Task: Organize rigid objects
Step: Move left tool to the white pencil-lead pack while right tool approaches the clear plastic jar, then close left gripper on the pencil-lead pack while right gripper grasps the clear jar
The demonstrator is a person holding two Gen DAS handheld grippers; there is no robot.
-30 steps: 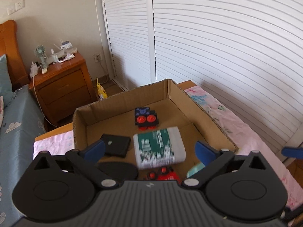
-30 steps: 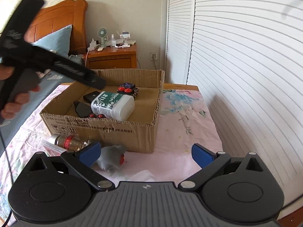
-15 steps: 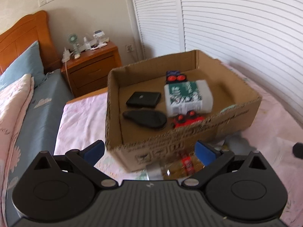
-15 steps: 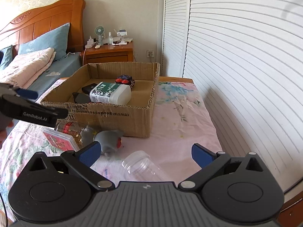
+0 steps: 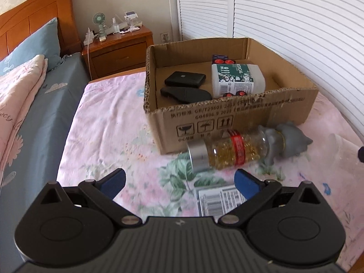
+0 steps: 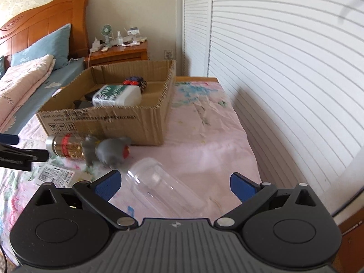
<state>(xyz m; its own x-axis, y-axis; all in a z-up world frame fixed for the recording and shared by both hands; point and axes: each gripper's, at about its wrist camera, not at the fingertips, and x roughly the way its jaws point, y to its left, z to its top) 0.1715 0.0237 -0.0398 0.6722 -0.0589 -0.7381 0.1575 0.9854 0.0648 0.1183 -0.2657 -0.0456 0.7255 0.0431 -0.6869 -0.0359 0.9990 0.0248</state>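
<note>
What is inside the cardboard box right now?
The cardboard box holds a white bottle, a black case, a black curved item and red-capped pieces. The near wall hides more.

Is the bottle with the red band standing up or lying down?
Lying down: the bottle rests on its side on the bedspread, silver cap pointing left, outside the box.

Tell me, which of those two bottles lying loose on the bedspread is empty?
The clear bottle, right between the right gripper's open fingers. The other bottle, against the cardboard box, holds golden contents and wears a red band.
</note>
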